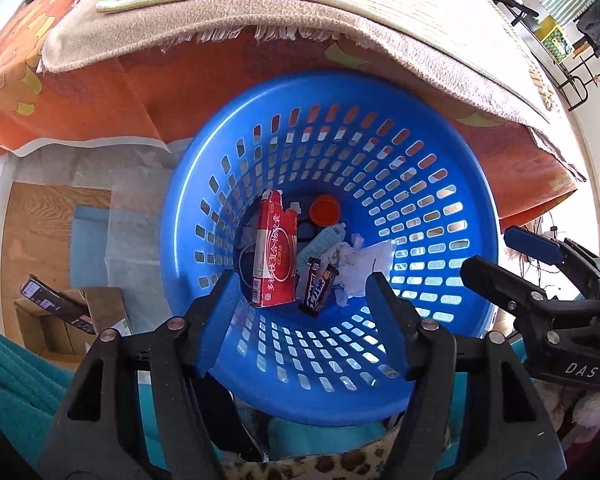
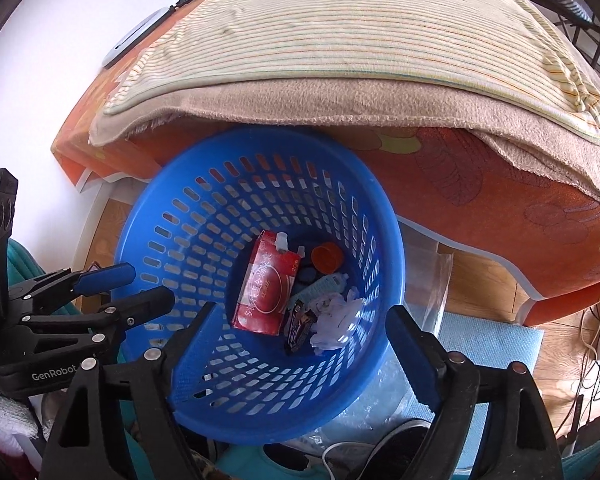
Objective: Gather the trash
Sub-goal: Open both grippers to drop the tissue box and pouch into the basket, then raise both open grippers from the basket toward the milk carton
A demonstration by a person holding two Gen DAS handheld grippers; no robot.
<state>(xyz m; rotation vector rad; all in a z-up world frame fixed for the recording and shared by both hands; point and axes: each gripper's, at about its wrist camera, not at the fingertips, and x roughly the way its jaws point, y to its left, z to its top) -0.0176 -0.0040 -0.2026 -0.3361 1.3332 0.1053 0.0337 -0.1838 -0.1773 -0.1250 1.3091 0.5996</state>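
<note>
Beside orange-draped table (image 2: pixel 500 184), blue basket (image 1: pixel 204 184), trash half-buried.

Blue slotted basket (image 1: pixel 440 152) holds red-white carton (image 1: pixel 274 252), orange cap (image 1: pixel 326 209), dark brown wrapper (image 1: pixel 319 290), white crumpled paper (image 1: pixel 360 264); orange floral tablecloth (image 2: pixel 480 184) under beige towel (image 2: pixel 340 100) and cream striped cloth (image 2: pixel 340 32); both claws black with blue pads (image 1: pixel 220 320).
</note>
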